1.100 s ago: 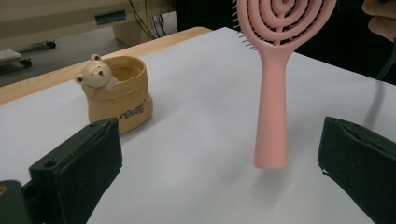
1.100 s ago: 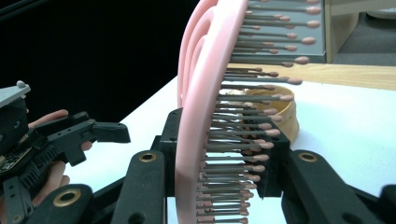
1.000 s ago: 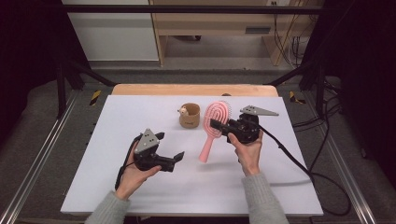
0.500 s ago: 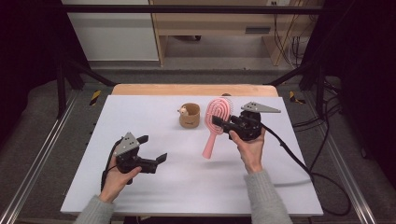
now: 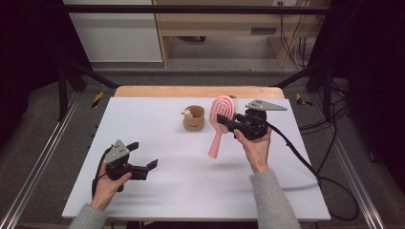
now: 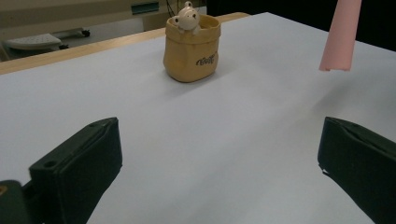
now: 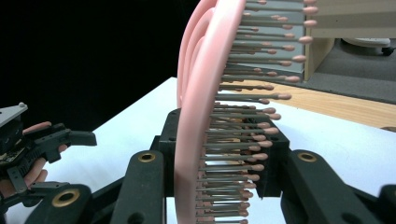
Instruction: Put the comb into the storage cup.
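A pink hairbrush hangs above the white table, handle end pointing down toward me. My right gripper is shut on its head; in the right gripper view the bristles stick out to the right between the jaws. A tan sack-shaped cup with a small animal figure on its rim stands just left of the brush. My left gripper hovers low at the near left, open, with nothing between its jaws. In the left gripper view the cup stands ahead and the brush handle hangs at upper right.
A wooden strip borders the table's far edge. The right gripper's cable trails off the right side. Metal rails flank the table, with a wooden shelf unit beyond.
My left hand has drawn back left and toward the near edge, a little lower, away from the brush. The right hand and the brush have stayed nearly still.
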The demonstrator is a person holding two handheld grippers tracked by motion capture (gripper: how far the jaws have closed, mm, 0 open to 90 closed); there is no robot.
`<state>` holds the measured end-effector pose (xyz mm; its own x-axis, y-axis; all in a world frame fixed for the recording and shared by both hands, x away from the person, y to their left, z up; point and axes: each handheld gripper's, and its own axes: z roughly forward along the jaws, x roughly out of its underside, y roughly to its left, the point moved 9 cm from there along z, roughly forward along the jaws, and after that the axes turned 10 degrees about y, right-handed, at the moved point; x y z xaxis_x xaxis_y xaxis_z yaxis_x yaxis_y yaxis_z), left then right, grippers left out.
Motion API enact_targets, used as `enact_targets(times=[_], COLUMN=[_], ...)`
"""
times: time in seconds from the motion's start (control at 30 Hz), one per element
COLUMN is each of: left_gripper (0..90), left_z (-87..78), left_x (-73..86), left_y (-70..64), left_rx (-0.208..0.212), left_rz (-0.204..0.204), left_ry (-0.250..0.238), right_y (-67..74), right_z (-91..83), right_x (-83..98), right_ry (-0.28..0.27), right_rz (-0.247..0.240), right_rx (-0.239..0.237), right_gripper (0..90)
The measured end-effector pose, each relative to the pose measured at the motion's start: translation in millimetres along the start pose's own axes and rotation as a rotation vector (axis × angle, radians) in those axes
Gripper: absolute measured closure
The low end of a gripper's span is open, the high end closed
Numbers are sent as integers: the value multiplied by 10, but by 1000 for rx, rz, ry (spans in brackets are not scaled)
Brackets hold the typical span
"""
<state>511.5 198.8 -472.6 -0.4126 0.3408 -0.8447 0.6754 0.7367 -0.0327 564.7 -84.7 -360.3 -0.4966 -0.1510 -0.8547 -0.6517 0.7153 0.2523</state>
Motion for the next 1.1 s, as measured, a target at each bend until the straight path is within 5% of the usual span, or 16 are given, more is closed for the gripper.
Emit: enact_targets(times=[0.7, 1.1], left_gripper=[0, 0], left_z=[-69, -57], left_x=[241, 283], left_y=[227, 252], left_rx=[-41, -40], left_rz=[-23, -26], left_ry=[24, 31], right_y=[-54, -101], right_z=[43, 143], right_x=[-179, -299], right_ry=[-22, -31], right_rz=[-29, -40], right_rx=[40, 76], right_gripper=[632, 632])
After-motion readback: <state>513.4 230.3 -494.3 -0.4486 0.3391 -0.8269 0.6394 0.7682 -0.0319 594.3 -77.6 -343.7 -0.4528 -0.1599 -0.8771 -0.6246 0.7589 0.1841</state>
